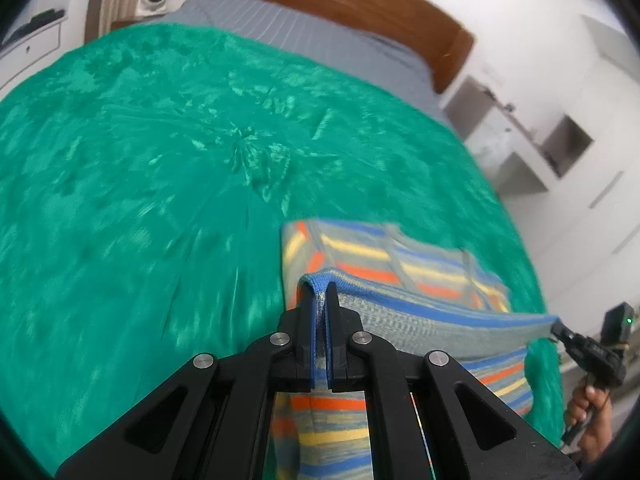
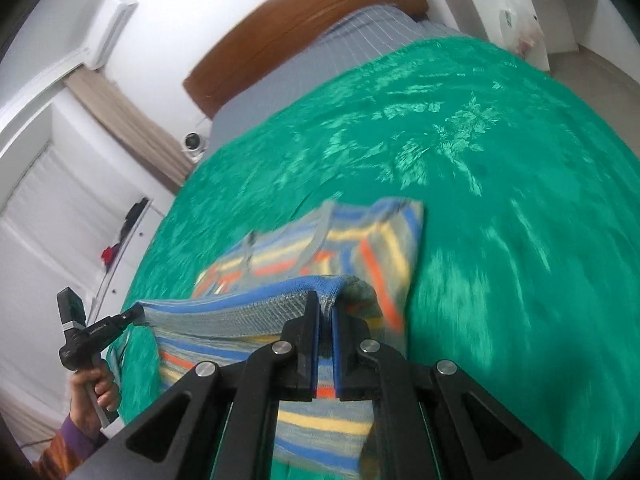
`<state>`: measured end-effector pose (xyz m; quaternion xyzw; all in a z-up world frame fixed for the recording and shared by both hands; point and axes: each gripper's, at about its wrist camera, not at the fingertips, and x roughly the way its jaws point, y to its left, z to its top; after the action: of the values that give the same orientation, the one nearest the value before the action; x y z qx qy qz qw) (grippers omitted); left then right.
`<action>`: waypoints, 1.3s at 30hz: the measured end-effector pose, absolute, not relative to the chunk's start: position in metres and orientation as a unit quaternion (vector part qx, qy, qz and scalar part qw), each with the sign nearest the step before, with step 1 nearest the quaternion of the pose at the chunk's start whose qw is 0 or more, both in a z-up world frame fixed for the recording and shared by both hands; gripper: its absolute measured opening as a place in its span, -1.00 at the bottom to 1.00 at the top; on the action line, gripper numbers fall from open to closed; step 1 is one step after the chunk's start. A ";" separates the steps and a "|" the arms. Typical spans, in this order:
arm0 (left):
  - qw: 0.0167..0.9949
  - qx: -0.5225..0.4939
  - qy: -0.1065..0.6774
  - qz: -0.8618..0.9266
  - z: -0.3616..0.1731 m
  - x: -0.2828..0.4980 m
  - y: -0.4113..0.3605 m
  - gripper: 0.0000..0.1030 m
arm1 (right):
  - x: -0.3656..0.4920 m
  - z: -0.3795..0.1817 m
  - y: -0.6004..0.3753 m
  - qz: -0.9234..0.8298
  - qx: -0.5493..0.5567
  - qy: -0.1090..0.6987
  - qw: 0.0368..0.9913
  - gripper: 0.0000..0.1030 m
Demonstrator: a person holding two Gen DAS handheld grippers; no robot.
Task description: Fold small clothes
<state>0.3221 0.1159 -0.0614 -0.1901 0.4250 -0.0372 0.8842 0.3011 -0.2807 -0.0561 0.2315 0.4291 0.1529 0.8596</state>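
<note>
Both hand-held grippers, left (image 1: 320,292) and right (image 2: 326,300), pinching striped garment (image 1: 400,264) hem above green bedspread (image 1: 160,160).

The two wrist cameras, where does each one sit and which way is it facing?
Left wrist: on the left gripper, facing down at the green bedspread; right gripper and hand show.
Right wrist: on the right gripper, facing the headboard; left gripper and hand show.
Shared: striped garment, clamped by both.

Motion blur smears the green bedspread (image 1: 160,160) and the striped garment (image 1: 400,256), whose lower part is hidden behind black gripper linkage.
</note>
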 end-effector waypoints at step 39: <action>0.841 -0.057 0.500 -0.197 -0.103 0.293 0.054 0.53 | 0.301 -0.086 -0.187 0.291 0.003 0.504 0.814 -0.12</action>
<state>0.2935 0.0543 -0.1026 -0.0567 0.4997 -0.1974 0.8415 0.3006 -0.1874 -0.0865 0.0029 0.5035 0.2906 0.8136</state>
